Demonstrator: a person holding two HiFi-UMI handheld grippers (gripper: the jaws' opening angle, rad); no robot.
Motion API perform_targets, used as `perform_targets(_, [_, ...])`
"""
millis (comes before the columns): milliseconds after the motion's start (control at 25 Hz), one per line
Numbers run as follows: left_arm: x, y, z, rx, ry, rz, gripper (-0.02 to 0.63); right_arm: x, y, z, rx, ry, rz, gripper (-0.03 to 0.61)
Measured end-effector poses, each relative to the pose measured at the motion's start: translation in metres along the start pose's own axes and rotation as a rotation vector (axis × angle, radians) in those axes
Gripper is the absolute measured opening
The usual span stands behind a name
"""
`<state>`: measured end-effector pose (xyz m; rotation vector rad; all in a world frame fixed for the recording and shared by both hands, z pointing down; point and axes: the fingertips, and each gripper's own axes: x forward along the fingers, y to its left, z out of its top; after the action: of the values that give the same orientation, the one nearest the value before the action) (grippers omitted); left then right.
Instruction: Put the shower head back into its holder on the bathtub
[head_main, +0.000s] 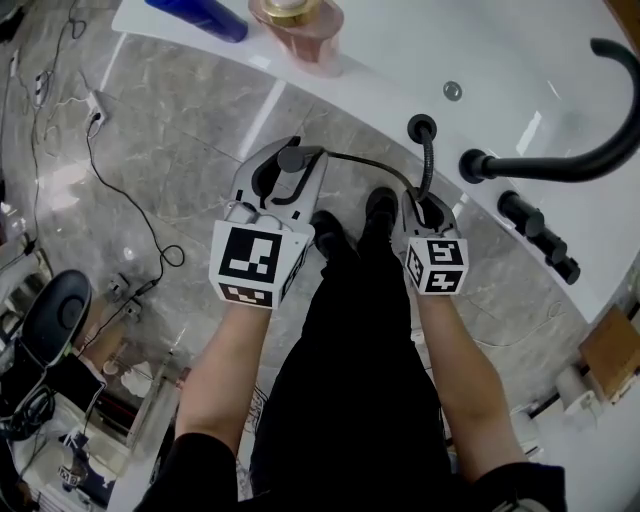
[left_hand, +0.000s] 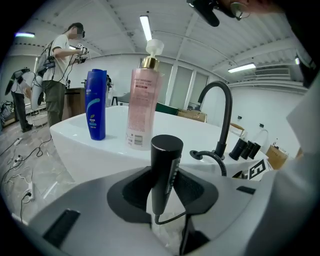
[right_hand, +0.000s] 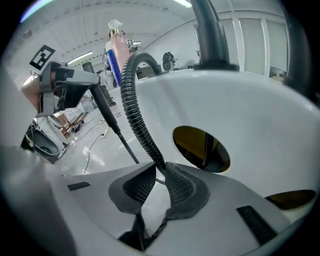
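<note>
The black cylindrical shower head (left_hand: 165, 160) stands upright between the jaws of my left gripper (left_hand: 165, 187), which is shut on its body. In the head view it shows as a dark round end (head_main: 291, 158) inside the left gripper (head_main: 284, 178), over the marble floor beside the white bathtub (head_main: 500, 60). Its ribbed black hose (head_main: 372, 164) runs to my right gripper (head_main: 426, 207), then up into the black ring holder (head_main: 422, 127) on the tub's rim. My right gripper (right_hand: 159, 181) is shut on the hose (right_hand: 134, 102), with both pads pressing on it.
A curved black faucet spout (head_main: 570, 160) and black handles (head_main: 540, 235) stand on the rim to the right. A pink pump bottle (left_hand: 141, 107) and a blue bottle (left_hand: 95, 105) sit on the far rim. Cables (head_main: 110, 170) lie on the floor at left. People (left_hand: 60, 65) stand far off.
</note>
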<state>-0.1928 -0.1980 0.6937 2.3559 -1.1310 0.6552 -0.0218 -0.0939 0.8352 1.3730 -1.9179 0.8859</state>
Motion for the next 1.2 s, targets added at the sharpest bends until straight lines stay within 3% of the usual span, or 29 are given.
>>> perform_targets(480, [-0.023, -0.008, 0.043, 0.023, -0.044, 0.008, 0.143, -0.063, 0.007, 0.062, 0.032, -0.043, 0.041, 0.071])
perform_targets(960, [-0.022, -0.013, 0.053, 0.025, -0.057, 0.016, 0.143, -0.052, 0.031, 0.127, 0.038, -0.092, 0.117, 0.069])
perform_targets(1200, [-0.019, -0.015, 0.049, 0.017, -0.049, 0.015, 0.143, -0.046, 0.031, 0.144, 0.06, -0.112, 0.107, 0.075])
